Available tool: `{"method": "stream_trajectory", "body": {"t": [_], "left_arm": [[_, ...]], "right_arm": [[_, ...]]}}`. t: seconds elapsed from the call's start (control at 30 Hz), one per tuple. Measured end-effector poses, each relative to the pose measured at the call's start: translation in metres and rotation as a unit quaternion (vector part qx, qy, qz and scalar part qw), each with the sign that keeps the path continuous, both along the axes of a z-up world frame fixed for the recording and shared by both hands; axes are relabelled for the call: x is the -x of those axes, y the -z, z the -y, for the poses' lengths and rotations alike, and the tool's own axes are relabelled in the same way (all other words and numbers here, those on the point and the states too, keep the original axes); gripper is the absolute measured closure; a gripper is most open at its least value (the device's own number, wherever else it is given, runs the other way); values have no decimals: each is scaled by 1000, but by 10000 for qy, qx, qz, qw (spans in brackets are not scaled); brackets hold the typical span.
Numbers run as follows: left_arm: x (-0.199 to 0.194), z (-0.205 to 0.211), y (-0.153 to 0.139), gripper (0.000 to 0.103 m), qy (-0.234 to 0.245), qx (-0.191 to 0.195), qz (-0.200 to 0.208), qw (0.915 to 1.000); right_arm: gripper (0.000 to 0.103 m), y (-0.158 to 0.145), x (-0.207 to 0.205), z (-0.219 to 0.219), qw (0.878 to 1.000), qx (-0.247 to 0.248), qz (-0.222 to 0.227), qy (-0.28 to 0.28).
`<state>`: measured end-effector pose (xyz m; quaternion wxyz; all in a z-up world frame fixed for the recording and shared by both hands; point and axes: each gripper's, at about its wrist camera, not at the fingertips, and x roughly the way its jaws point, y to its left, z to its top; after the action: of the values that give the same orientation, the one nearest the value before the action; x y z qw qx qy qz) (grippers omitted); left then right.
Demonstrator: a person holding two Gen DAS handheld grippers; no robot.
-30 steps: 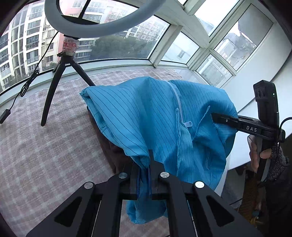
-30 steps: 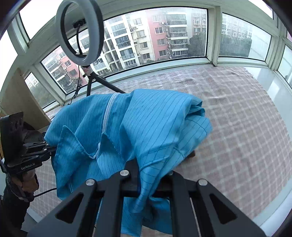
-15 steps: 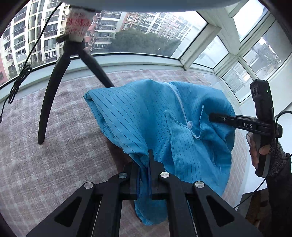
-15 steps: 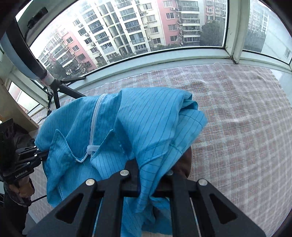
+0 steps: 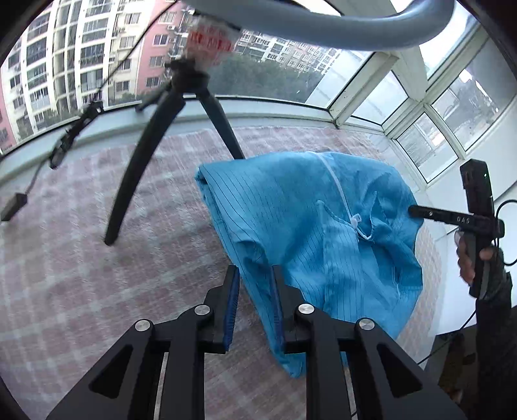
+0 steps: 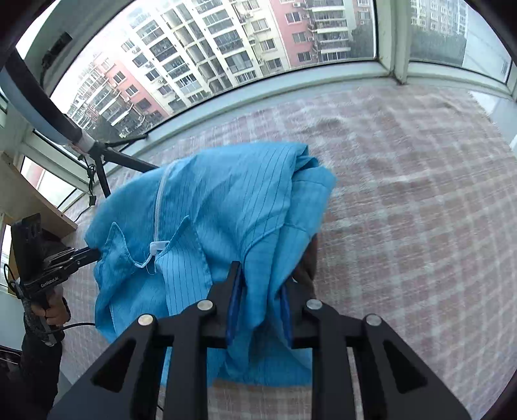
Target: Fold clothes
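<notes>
Both grippers have spread their fingers since half a second ago, when each was pinched tight on the blue cloth. Now the left gripper (image 5: 255,303) stands with a narrow gap between its blue pads, and the jacket (image 5: 310,232) hangs across the right-hand pad, no longer clamped. The right gripper (image 6: 258,307) is parted about as far, with a fold of the jacket (image 6: 219,206) draped loosely down between its fingers; the pictures do not show the pads pressing on it.

Just ahead of both grippers the blue pinstriped jacket lies bunched in a heap, its white zipper (image 6: 159,206) running up the middle and the collar (image 6: 184,239) turned toward the left gripper's side. A dark brown garment (image 6: 308,265) peeks out from under it beside the right gripper's right finger. Everything rests on a pink checked cloth (image 6: 420,200) that spreads out well beyond the jacket.

Farther out, past the left gripper, a black tripod (image 5: 168,135) stands on the cloth, carrying a ring light (image 5: 323,29) overhead. Beyond that, windows (image 6: 226,48) look onto apartment blocks.
</notes>
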<state>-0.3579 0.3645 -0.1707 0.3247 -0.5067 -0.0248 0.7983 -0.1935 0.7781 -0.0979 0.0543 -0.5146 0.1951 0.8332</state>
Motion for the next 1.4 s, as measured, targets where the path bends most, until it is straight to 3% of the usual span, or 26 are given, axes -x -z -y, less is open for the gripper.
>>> {"method": "stream_trajectory", "body": {"t": [0.1,0.2,0.27,0.37,0.47,0.53,0.63,0.8,0.9,1.03,1.17,1.27,1.4], "left_arm": [[-7,1,-30,87,-77,-104,-453,9989],[-3,-21,-43,87,-155,-188,-898,9957],[8,-36,-37,87,-262,-252,-898,9953],[27,-50,-14,87,-399,-32,-759,9963],[36,-51,17,93,-547,224,-489,9971],[41,-51,38,93,-602,323,-280,9973],[35,-55,46,90,-510,629,-371,9960],[18,-42,11,93,-415,373,-613,9966],[-4,-47,-1,93,-86,294,-680,9972],[-34,-54,-17,93,354,187,-767,9962],[-52,-70,-8,91,707,382,-673,9945],[-54,-72,5,92,747,631,-565,9936],[-57,-49,-15,92,542,374,-718,9952]], "right_arm": [[79,-37,-13,-1,9972,-464,-549,218],[79,-51,3,11,9938,-549,-958,-86],[79,-39,27,22,9931,-702,-885,-306],[79,-9,55,28,9934,-870,-627,-403],[79,24,67,8,9969,-657,-406,-135],[79,46,65,-9,9991,-216,-359,92],[79,61,64,-15,9992,50,-350,171],[79,12,33,-9,9966,-204,-776,182],[79,-12,8,0,9939,-718,-822,158],[79,-6,-19,6,9963,-346,-780,124],[79,27,-23,16,9983,-530,-252,40],[79,49,-22,10,9947,-979,272,185],[79,18,-52,-1,9944,-819,-254,614]]}}
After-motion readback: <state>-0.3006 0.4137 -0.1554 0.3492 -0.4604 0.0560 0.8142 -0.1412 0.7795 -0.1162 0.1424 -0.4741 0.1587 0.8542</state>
